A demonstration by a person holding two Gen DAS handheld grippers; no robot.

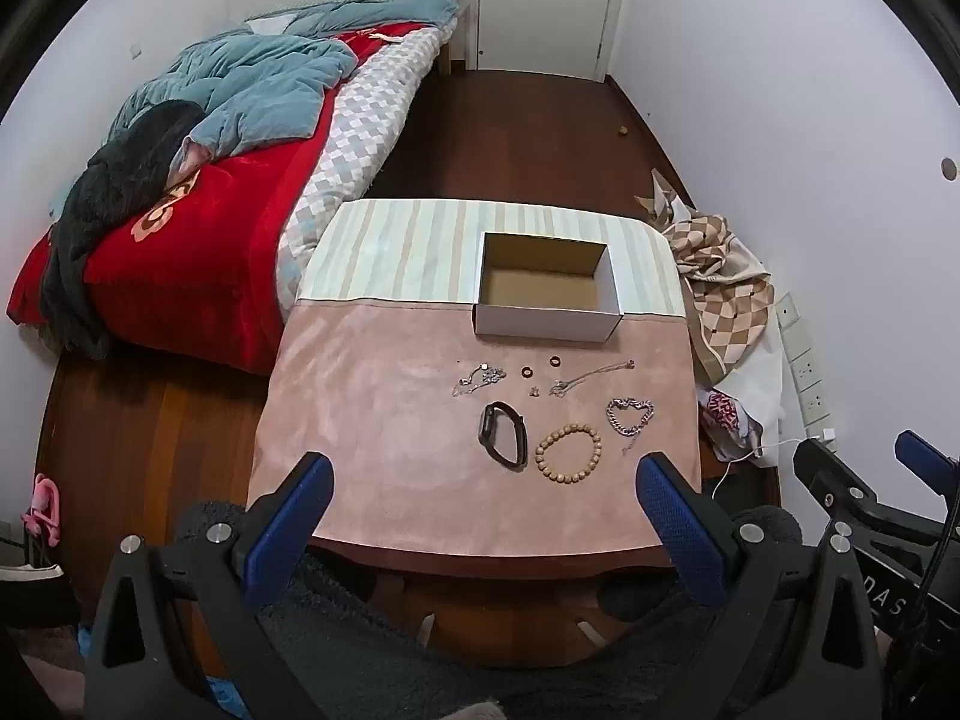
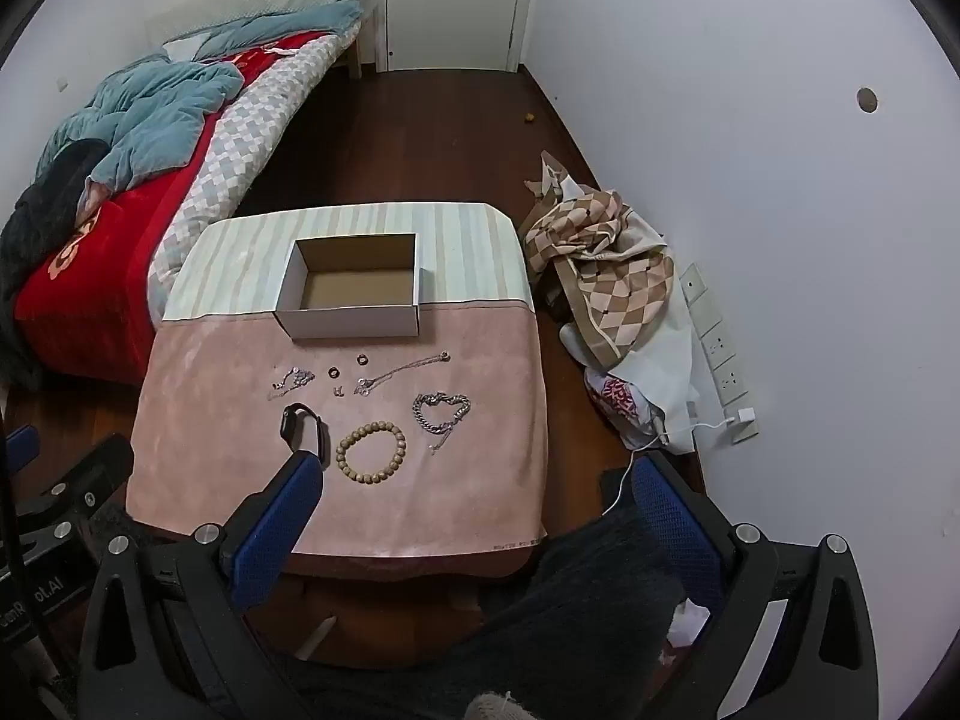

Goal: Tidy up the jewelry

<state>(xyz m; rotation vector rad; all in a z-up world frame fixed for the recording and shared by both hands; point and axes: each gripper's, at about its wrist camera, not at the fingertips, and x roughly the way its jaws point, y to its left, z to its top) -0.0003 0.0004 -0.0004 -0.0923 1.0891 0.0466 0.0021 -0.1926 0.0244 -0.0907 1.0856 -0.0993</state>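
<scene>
Both the left gripper and right gripper hover spread and empty at the counter's near edge. The jewelry lies ahead, before the empty box; the bead bracelet sits nearest, just beyond the right gripper's left finger.

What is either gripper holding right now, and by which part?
Nothing. The left gripper and right gripper are both open and empty; the jewelry, such as the bead bracelet, lies on the table.
</scene>
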